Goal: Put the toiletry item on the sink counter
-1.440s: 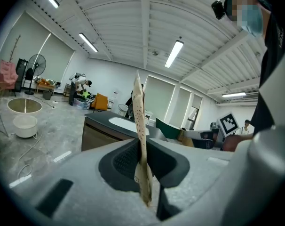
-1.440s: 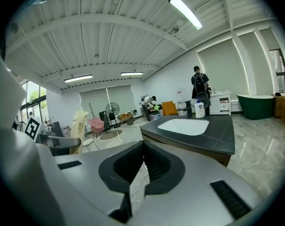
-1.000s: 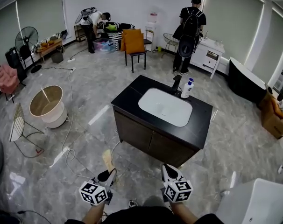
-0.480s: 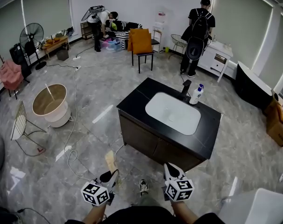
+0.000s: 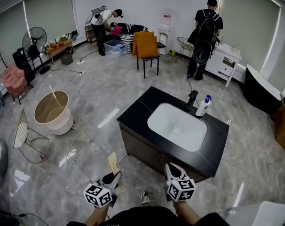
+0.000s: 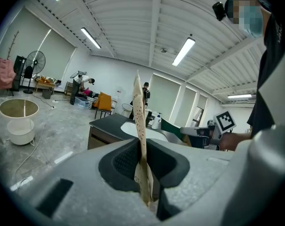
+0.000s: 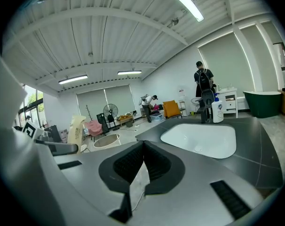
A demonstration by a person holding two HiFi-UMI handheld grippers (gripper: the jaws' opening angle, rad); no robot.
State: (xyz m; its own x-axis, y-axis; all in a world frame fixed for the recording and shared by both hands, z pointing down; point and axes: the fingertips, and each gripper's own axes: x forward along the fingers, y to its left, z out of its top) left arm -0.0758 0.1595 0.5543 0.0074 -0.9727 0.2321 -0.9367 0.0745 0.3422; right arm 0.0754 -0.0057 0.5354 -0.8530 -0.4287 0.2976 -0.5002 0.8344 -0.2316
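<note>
The sink counter [image 5: 138, 115] is a black island with a white basin [image 5: 177, 126], a dark tap [image 5: 193, 100] and a white pump bottle [image 5: 203, 106] at its far edge. It stands ahead of me and slightly right. My left gripper [image 5: 110, 179] is shut on a flat beige toiletry packet [image 5: 113, 163] that sticks up from the jaws. In the left gripper view the packet [image 6: 139, 117] rises upright between the pads [image 6: 123, 163]. My right gripper [image 5: 172, 171] is shut with nothing in it, just short of the counter's near edge; its view looks over the basin [image 7: 201, 138].
A round tan tub [image 5: 51, 111] and a wire chair [image 5: 21, 130] stand to the left, with cables [image 5: 75, 126] across the floor. Further back are an orange chair [image 5: 147, 48], a fan [image 5: 34, 41] and two people [image 5: 206, 32] [image 5: 102, 22]. A white fixture [image 5: 265, 213] sits at the lower right.
The counter has slid right and nearer in the head view as the person walks toward it. Both grippers keep the same pose, the left still holding the packet.
</note>
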